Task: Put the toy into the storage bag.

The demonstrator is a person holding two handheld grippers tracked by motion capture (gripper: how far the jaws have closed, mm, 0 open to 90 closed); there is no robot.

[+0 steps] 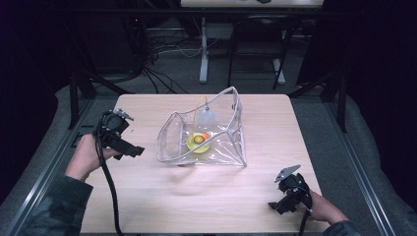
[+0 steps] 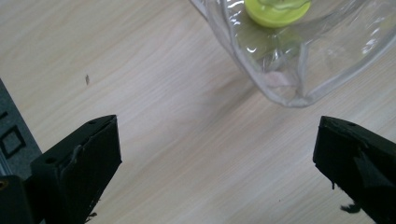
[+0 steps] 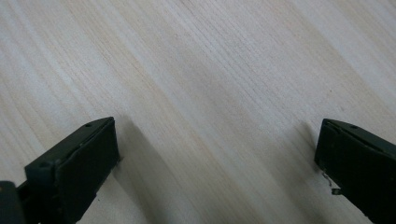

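Note:
A clear plastic pouch (image 1: 206, 132) stands open in the middle of the wooden table (image 1: 206, 196). Inside it lie a yellow-green round thing (image 1: 198, 142) with an orange spot and a pale translucent item (image 1: 205, 118). My left gripper (image 1: 132, 150) hovers left of the pouch, held in a hand, jaws wide open and empty. In the left gripper view the pouch's corner (image 2: 285, 88) lies ahead of the jaws, with the yellow-green thing (image 2: 276, 10) at the top edge. My right gripper (image 1: 273, 206) rests near the table's front right, open over bare wood.
The table's left edge meets a dark metal rail (image 1: 54, 162), seen also as the rail (image 2: 11, 135) in the left gripper view. Behind the table stand chair and desk legs (image 1: 203, 54) and loose cables on the floor.

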